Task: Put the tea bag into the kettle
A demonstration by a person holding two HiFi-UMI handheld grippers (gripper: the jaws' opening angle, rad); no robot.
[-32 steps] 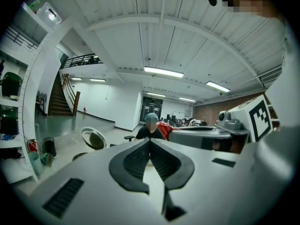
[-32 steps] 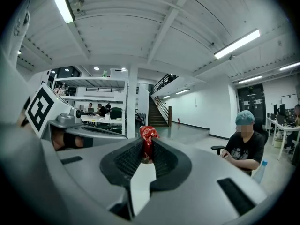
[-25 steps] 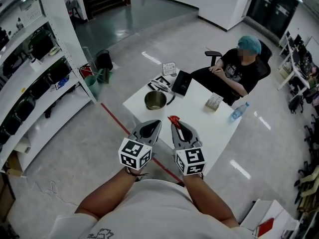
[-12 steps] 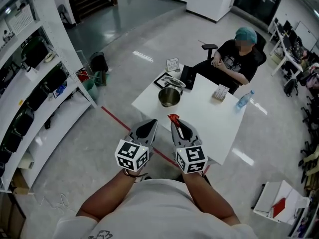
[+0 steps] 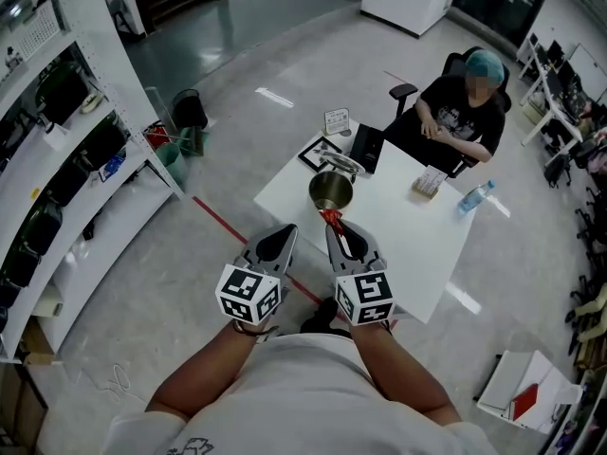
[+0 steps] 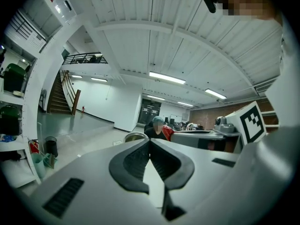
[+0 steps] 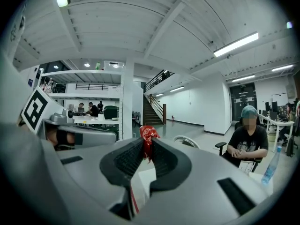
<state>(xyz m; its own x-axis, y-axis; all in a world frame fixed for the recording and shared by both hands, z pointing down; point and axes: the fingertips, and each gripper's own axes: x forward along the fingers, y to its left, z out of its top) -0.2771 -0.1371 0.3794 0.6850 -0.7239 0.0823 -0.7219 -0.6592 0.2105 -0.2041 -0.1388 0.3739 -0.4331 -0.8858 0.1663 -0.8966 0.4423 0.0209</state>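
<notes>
My right gripper (image 5: 331,224) is shut on a red tea bag (image 5: 329,218), whose crumpled top (image 7: 148,134) sticks up between the jaws in the right gripper view. The steel kettle (image 5: 330,191) stands open-topped on the near left part of the white table (image 5: 398,235), just beyond the tea bag in the head view; its rim (image 7: 183,140) shows past the jaws. My left gripper (image 5: 291,229) is held level beside the right one, its jaws together (image 6: 149,141) with nothing between them. The kettle's rim (image 6: 135,135) peeks over it.
A seated person (image 5: 462,114) in a teal cap is at the table's far side. On the table lie a black notebook (image 5: 366,148), a small box (image 5: 429,182), a water bottle (image 5: 475,197) and a tray (image 5: 319,152). Shelving (image 5: 66,150) runs along the left; bins (image 5: 186,112) stand beside it.
Both grippers have moved toward the table together. The kettle, earlier well ahead of the tea bag, is now just beyond it. The right gripper's grip on the tea bag is unchanged.
</notes>
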